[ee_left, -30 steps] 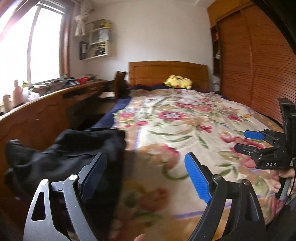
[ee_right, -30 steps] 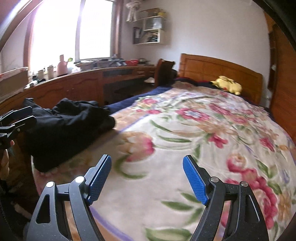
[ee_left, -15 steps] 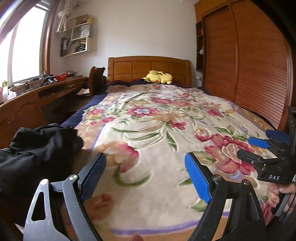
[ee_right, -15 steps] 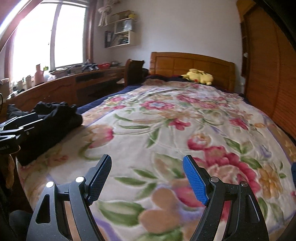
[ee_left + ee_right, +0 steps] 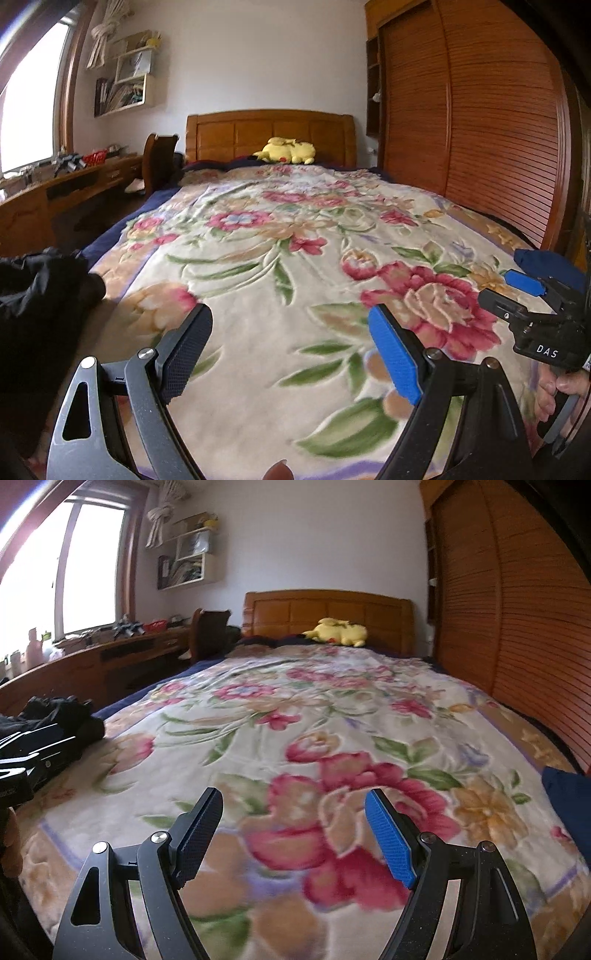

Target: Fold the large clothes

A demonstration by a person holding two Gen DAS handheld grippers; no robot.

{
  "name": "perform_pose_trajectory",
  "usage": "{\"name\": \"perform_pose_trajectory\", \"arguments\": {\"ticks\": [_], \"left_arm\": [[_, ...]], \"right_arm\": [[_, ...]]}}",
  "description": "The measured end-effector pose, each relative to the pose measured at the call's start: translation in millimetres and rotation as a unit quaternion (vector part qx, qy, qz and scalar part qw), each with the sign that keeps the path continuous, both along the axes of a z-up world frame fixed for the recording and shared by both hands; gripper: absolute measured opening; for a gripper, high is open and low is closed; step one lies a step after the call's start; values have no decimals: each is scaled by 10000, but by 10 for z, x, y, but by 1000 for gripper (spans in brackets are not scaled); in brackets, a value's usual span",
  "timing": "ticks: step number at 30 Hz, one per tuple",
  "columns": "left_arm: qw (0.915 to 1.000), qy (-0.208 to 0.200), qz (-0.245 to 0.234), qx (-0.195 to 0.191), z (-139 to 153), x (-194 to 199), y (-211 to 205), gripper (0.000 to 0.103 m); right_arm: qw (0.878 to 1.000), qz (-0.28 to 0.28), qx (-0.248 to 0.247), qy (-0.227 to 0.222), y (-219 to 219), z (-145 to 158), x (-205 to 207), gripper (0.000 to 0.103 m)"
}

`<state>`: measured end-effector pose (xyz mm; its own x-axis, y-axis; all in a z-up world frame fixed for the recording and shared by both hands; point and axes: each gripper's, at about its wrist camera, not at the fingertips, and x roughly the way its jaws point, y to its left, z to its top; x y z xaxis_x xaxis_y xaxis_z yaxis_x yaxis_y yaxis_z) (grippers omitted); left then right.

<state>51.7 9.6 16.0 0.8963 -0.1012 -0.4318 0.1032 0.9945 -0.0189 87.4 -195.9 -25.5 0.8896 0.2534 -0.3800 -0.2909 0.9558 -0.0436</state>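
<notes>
A crumpled black garment [image 5: 40,295] [image 5: 55,723] lies on the near left corner of the bed, over its floral blanket [image 5: 280,258] [image 5: 314,738]. A dark blue piece of cloth [image 5: 550,264] [image 5: 569,805] shows at the bed's right edge. My left gripper [image 5: 291,350] hovers open above the blanket's foot, nothing between its fingers, the black garment off to its left. My right gripper [image 5: 295,830] is open and empty too, over the big red flowers. In the left wrist view the right gripper [image 5: 532,295] sits at the far right, held by a hand [image 5: 557,391].
A wooden headboard [image 5: 269,133] with a yellow plush toy [image 5: 288,151] stands at the far end. A slatted wooden wardrobe [image 5: 480,122] lines the right side. On the left runs a long wooden desk [image 5: 92,668] under a window, with a chair [image 5: 210,635] and wall shelves.
Both views have swung right, from the black garment toward the middle of the bed. The garment has slid to the left edge and the blue cloth has come into view. Both grippers stayed open.
</notes>
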Motion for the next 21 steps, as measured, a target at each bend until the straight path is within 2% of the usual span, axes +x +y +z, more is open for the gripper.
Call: {"name": "perform_pose_trajectory", "arguments": {"ticks": [7, 11, 16, 21], "left_arm": [[9992, -304, -156, 195, 65, -111, -283, 87], [9992, -341, -167, 132, 64, -161, -332, 87], [9994, -238, -267, -19, 36, -160, -342, 87], [9995, -221, -196, -104, 9, -162, -289, 87]], "right_arm": [[9983, -327, 245, -409, -229, 66, -164, 81], [9972, -366, 307, -568, -271, 54, -267, 81], [9972, -262, 439, -546, -295, 34, -337, 81], [9976, -232, 369, -537, -296, -19, -269, 81]]}}
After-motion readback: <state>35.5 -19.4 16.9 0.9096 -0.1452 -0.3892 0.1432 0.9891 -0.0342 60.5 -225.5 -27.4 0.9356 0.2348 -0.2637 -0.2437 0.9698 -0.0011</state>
